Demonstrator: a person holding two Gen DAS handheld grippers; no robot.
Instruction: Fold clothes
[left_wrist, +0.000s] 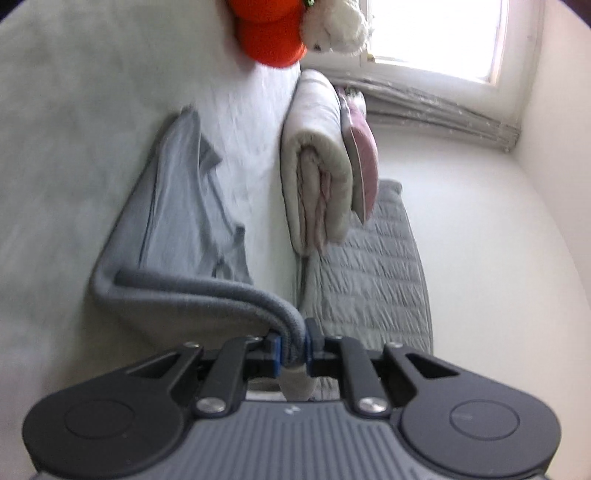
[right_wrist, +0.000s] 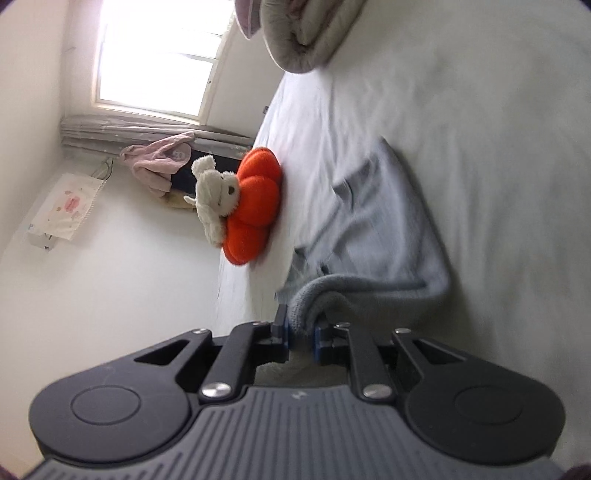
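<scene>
A grey garment (left_wrist: 177, 206) with a ribbed hem lies across the white bed sheet (left_wrist: 74, 110), both views tilted sideways. My left gripper (left_wrist: 293, 349) is shut on the bunched ribbed edge of the garment, which rises off the sheet toward the jaws. In the right wrist view the same grey garment (right_wrist: 384, 229) stretches away from my right gripper (right_wrist: 301, 338), which is shut on another part of that thick hem. The cloth between the two grips hangs in a raised fold.
A rolled beige blanket (left_wrist: 317, 162) and a pink pillow (left_wrist: 364, 158) lie on a grey quilted pad (left_wrist: 373, 266). An orange cushion (right_wrist: 255, 206) with a white plush toy (right_wrist: 216, 195) sits on the bed. A bright window (right_wrist: 159, 51) and white wall lie beyond.
</scene>
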